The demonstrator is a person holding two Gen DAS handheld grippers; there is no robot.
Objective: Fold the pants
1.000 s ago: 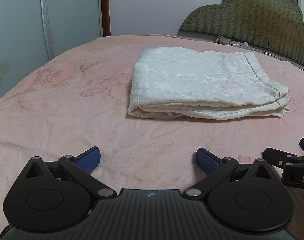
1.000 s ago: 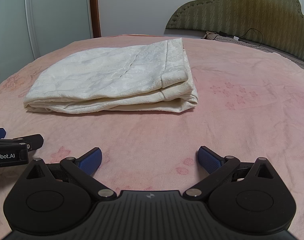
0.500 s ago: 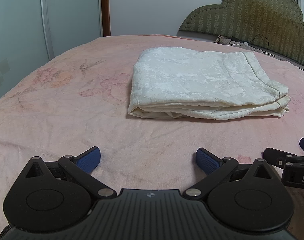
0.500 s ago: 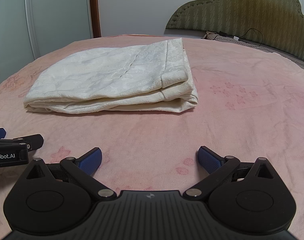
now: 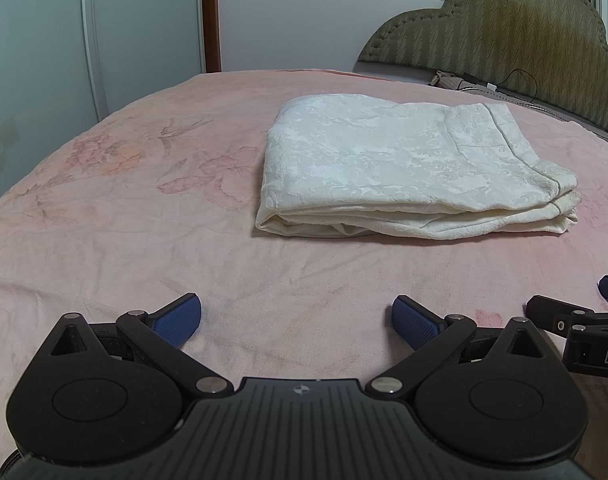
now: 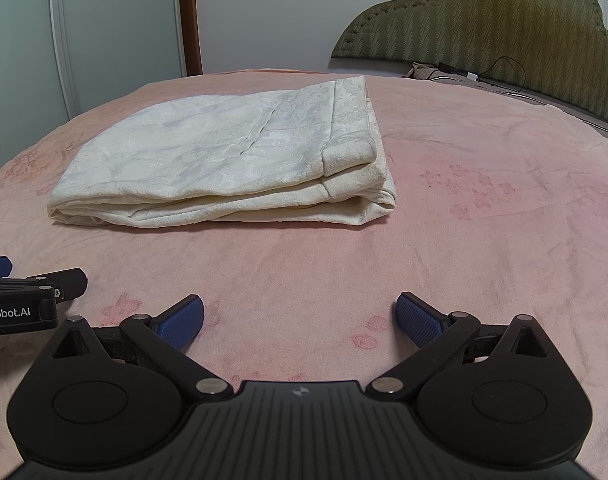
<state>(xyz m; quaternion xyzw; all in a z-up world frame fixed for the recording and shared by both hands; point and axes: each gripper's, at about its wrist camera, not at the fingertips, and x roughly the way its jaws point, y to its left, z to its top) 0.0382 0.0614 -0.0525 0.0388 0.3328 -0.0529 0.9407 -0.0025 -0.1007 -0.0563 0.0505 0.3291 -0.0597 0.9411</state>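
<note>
Cream cloth makes up the pants, and they lie on the pink bed as a flat, neat stack of layers. From the left view they sit a bit to the right and far from the grippers; from the right view they sit to the left. The left gripper rests low by the near edge of the bed, its two blue pads spread wide apart with nothing between them. The right gripper is just beside it, also wide open and holding nothing. Both are well apart from the pants. To me the folding looks done, or very close to done, since the stack has tidy edges and no leg hangs out. The right end of the stack looks thick, with a band edge on top and a few loose lips of cloth under it. What could go wrong now is mostly about touching it again. If a gripper came in low and bumped the near edge, the top layer could slide and the stack would open up. If a pad pinched only the top layer, lifting it would peel the fold apart. The bed is soft, so a hard push beside the stack could dip the cover and tip the layers. A green headboard stands at the far end, and a dark cable lies near it, away from the work.
</note>
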